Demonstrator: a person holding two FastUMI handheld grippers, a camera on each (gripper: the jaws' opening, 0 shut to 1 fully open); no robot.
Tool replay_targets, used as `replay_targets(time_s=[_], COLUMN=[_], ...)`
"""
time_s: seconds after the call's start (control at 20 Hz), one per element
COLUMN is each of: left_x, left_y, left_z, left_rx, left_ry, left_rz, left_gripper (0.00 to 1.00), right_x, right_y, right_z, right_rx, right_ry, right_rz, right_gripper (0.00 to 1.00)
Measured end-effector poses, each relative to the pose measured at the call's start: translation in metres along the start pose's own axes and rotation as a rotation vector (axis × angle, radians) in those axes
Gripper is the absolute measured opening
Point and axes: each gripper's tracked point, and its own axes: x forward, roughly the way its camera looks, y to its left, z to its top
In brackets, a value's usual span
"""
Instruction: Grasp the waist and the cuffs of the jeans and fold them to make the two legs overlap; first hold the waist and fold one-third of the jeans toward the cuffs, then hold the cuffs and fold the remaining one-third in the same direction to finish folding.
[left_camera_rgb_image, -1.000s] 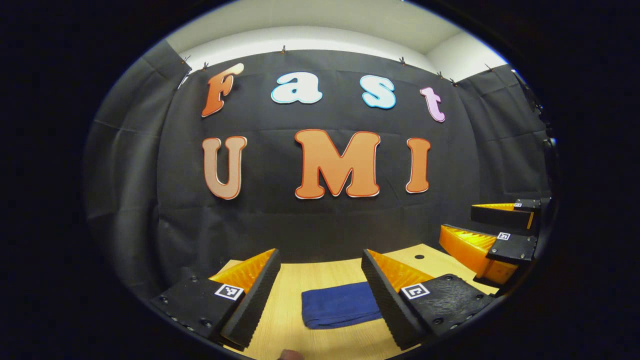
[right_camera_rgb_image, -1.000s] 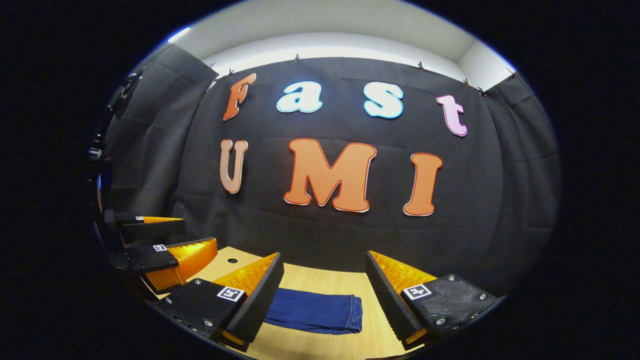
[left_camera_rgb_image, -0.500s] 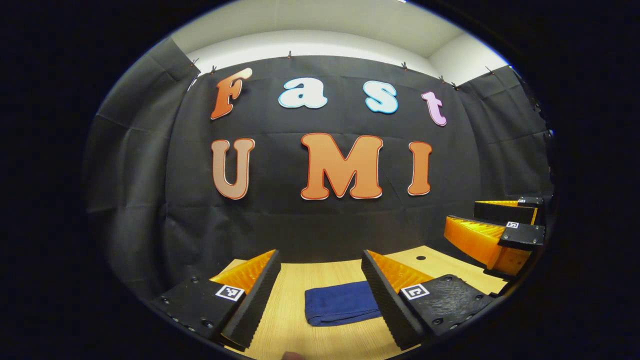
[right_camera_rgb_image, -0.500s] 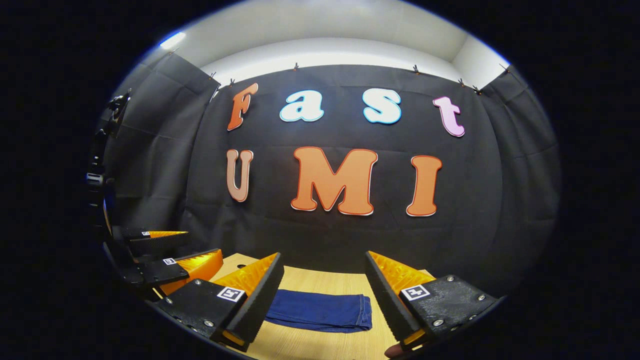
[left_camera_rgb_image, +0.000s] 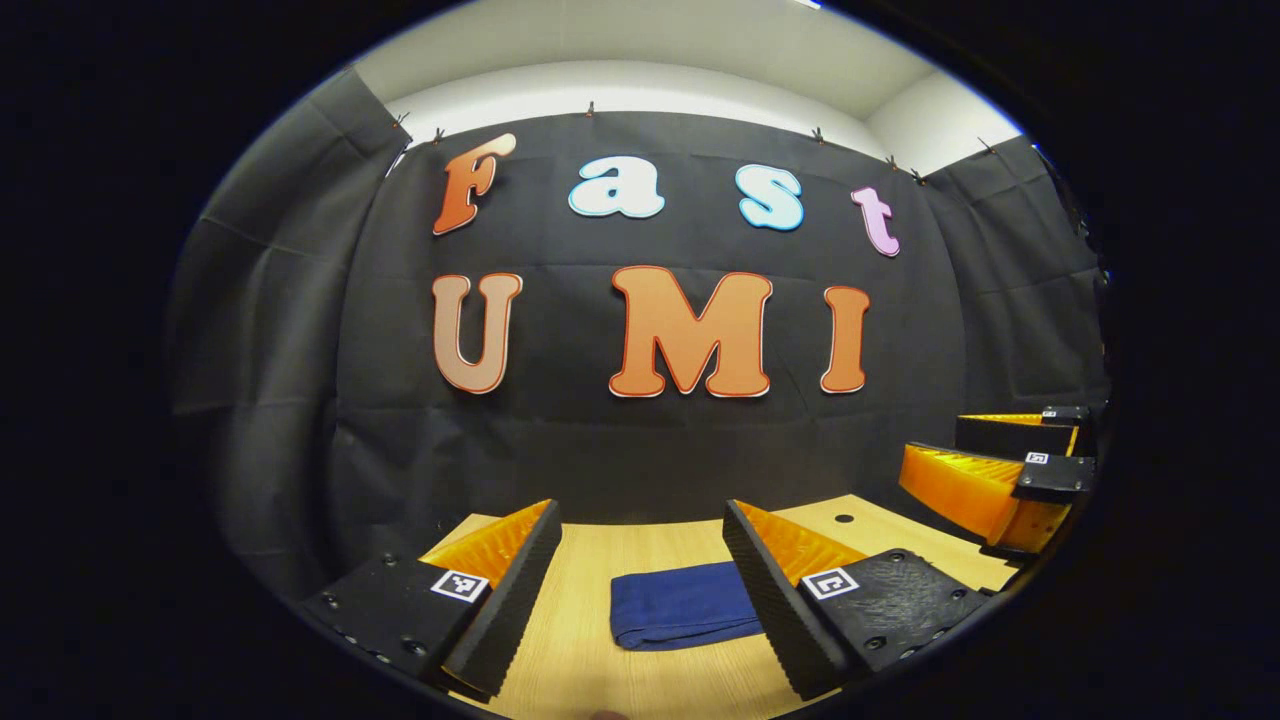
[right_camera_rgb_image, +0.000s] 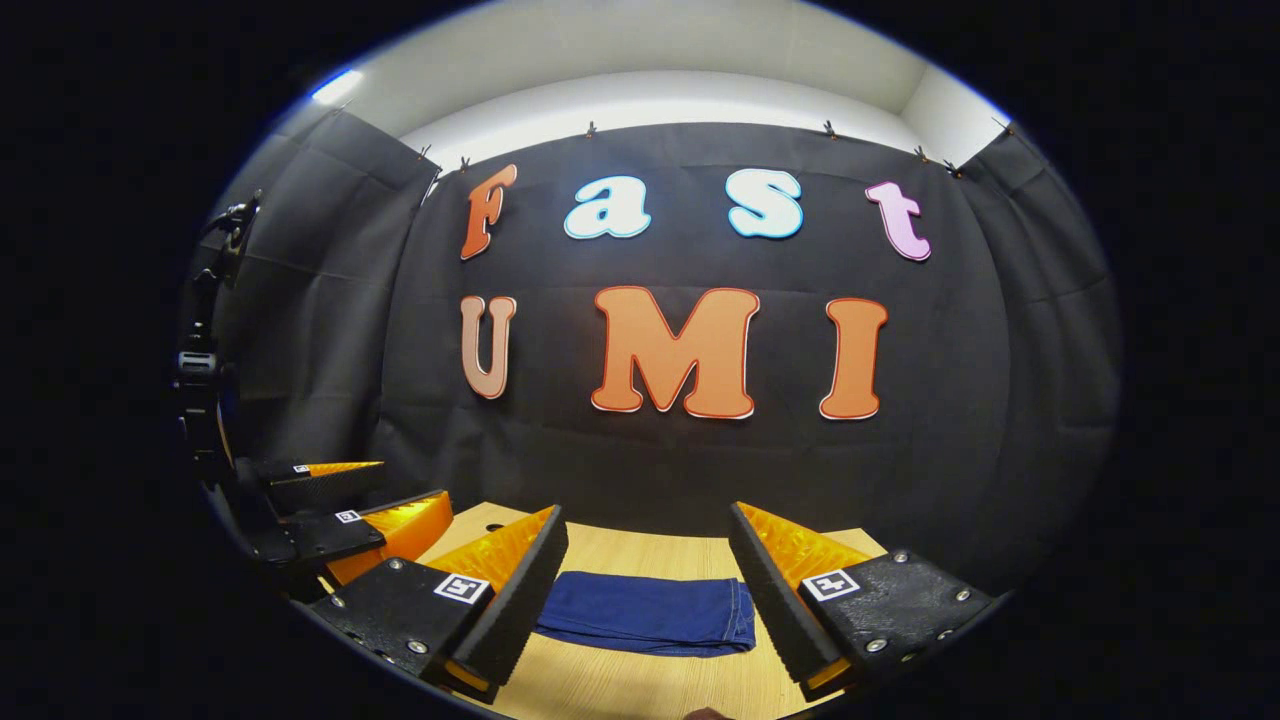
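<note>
The blue jeans lie folded into a small flat packet on the wooden table. In the left gripper view they sit ahead of my left gripper, which is open and holds nothing, raised above the table. The right gripper view has the same folded jeans between and beyond the fingers of my right gripper, also open and holding nothing. The right gripper appears at the right edge of the left gripper view, and the left gripper at the left edge of the right gripper view.
The black booth wall stands just behind the table's far edge. A small dark hole marks the tabletop near the back. A dark stand rises at the far left of the right gripper view.
Both grippers have drawn back and tilted up a little, so the jeans sit slightly lower and farther off in each view. The jeans have not moved.
</note>
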Motion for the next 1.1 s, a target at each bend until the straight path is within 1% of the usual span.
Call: replay_targets(time_s=[0.25,0.3,0.35,0.45,0.5,0.55,0.75,0.85,0.9,1.05,1.1], left_x=[-0.014,-0.018,-0.021,-0.027,-0.029,-0.029,-0.032,-0.034,-0.036,-0.033,-0.034], left_y=[0.007,0.008,0.01,0.015,0.018,0.02,0.028,0.028,0.027,0.024,0.025], left_z=[-0.015,-0.019,-0.026,-0.03,-0.03,-0.03,-0.022,-0.016,-0.014,-0.011,-0.01], left_rx=[-0.01,-0.006,0.001,0.012,0.011,0.006,0.0,0.005,0.004,0.014,0.022], left_ry=[0.012,0.02,0.03,0.042,0.039,0.04,0.03,0.021,0.018,0.017,0.021], left_rz=[0.019,0.024,0.026,0.038,0.044,0.051,0.071,0.077,0.076,0.073,0.084], left_gripper=[0.98,0.94,0.98,0.98,0.98,0.98,0.98,0.98,0.98,0.98,0.98], right_x=[-0.002,-0.004,-0.004,-0.005,-0.006,-0.004,-0.003,-0.002,-0.003,0.001,0.001], right_y=[-0.004,-0.003,0.0,0.001,0.003,0.004,0.006,0.008,0.006,0.001,0.0], right_z=[-0.006,-0.008,-0.01,-0.017,-0.018,-0.016,-0.002,-0.003,-0.004,0.001,0.003], right_rx=[0.004,0.003,0.008,0.021,0.024,0.02,-0.002,-0.002,-0.006,-0.016,-0.021], right_ry=[0.002,0.004,0.007,0.03,0.036,0.035,0.004,0.012,0.02,0.017,0.009], right_rz=[-0.015,-0.014,-0.005,0.001,0.007,0.006,0.019,0.027,0.025,0.025,0.027], right_gripper=[0.98,0.98,0.98,0.98,1.0,0.98,0.98,0.98,1.0,0.98,0.98])
